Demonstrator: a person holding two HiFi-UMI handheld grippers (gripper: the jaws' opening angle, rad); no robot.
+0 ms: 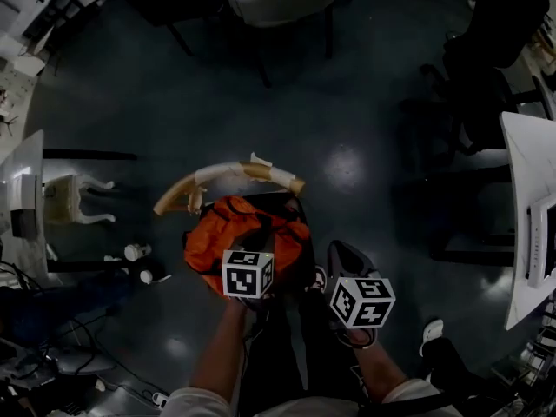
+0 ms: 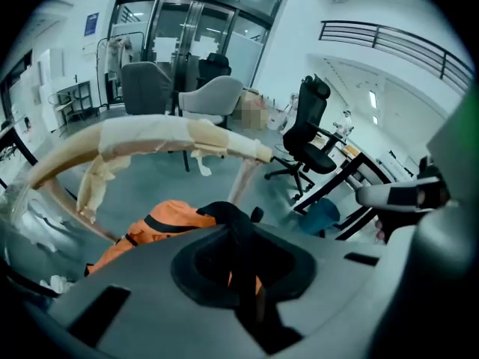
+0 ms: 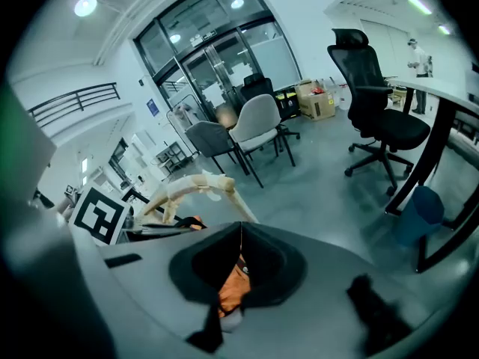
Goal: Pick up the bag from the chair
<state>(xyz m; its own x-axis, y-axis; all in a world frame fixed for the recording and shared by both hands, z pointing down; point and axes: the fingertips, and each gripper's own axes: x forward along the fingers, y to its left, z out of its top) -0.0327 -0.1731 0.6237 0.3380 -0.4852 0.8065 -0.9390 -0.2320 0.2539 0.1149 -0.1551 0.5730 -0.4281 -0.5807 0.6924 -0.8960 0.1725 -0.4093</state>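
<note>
The orange bag [image 1: 243, 237] has black straps at the grey fingers [image 2: 135, 275]. Beyond them, the chair [image 1: 234, 174] is cream-and-tan wrapped. The floor [image 1: 347, 102] is dark grey.

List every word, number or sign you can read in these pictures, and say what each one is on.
No text can be read in any view.
Blue sign on the far wall: too small and blurred to read.
Left marker cube and right marker cube: black-and-white square patterns only, no words.
Orange bag: no print shows.
</note>
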